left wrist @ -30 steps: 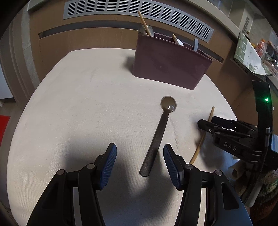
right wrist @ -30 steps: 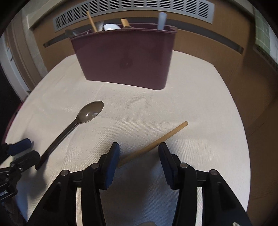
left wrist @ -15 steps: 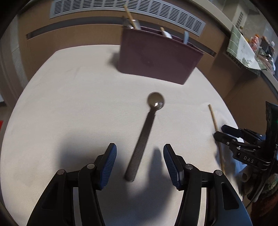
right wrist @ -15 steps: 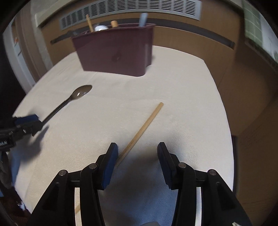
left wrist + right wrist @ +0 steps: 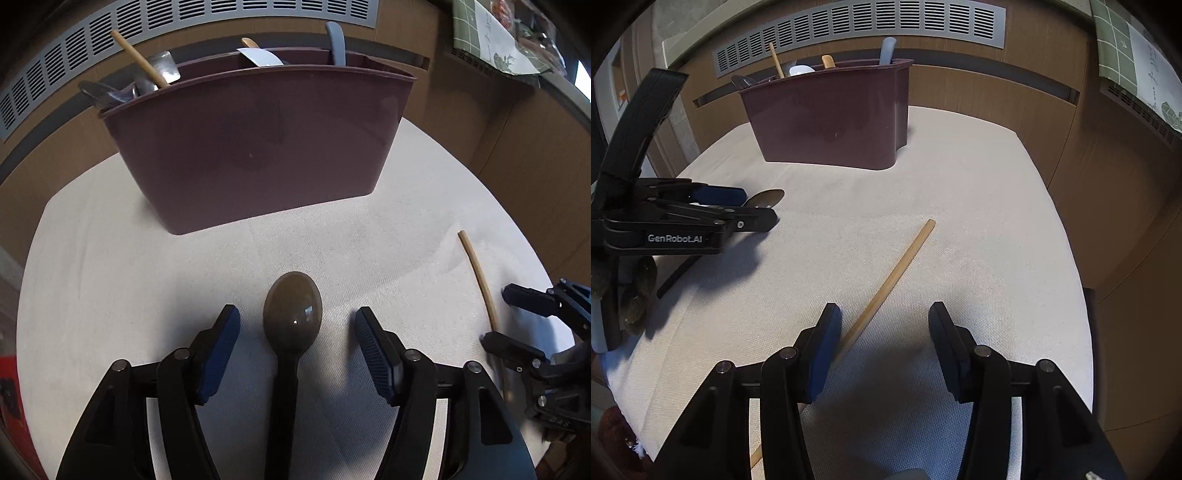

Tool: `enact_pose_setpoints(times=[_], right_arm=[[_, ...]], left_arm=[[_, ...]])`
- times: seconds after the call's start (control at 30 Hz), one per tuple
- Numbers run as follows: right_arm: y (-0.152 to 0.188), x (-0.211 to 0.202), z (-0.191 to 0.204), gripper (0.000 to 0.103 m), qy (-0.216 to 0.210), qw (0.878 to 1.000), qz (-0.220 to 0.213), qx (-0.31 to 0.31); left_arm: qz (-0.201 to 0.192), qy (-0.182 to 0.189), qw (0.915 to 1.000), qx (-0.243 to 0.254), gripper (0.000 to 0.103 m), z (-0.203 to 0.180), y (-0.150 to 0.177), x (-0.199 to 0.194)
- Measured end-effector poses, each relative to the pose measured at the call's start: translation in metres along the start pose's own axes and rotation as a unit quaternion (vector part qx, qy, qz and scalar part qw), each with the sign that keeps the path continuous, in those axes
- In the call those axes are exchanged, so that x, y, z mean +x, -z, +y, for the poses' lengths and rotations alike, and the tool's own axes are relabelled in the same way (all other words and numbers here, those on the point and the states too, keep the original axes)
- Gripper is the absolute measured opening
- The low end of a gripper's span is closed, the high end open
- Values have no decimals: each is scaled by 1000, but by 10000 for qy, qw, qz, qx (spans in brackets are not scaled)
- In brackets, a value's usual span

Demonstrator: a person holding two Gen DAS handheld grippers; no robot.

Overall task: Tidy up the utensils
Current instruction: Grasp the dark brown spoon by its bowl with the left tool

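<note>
Left wrist — gripper now straddles spoon.

We see only the tops of the utensils standing in the maroon caddy; its wall hides the rest. Nearer than the caddy, the dark spoon runs its handle off the left wrist view's bottom edge, and the chopstick passes under the right gripper's left finger.
</note>
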State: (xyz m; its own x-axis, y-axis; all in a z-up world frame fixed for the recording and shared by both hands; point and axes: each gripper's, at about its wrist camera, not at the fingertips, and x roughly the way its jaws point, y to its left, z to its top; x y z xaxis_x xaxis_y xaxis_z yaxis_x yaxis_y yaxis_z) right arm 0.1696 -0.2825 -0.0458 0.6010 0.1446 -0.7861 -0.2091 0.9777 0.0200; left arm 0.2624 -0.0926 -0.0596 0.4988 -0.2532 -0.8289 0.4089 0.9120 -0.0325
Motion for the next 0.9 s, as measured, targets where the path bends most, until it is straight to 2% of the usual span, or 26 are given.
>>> enact_pose_setpoints(times=[0.3,0.43,0.53,0.6,0.8,0.9], right_arm=[[1,-1,3,47,38,10000,1,-76],[1,-1,0,50,-91,9999,11,-66],[-1,-1,-3,54,-274,9996,64,-35],[-1,-1,-1,56,-269,9995,104,-90],[0,-2,10,57,-134,9988,144,-458],[1,-3,6,57,-238,9989,143,-389]], left_arm=[[218,-22,9998,-15,68,0,-7,7],[129,-63,9998,-102,67,-2,-7,8],[-70,-107,9999,-80,52,-6,-7,6],[-144,-71,9997,-160,34,-4,-8,5],[-309,118,9981,-526,34,6,0,-5],[-548,415,9916,-1093,34,18,16,-29]])
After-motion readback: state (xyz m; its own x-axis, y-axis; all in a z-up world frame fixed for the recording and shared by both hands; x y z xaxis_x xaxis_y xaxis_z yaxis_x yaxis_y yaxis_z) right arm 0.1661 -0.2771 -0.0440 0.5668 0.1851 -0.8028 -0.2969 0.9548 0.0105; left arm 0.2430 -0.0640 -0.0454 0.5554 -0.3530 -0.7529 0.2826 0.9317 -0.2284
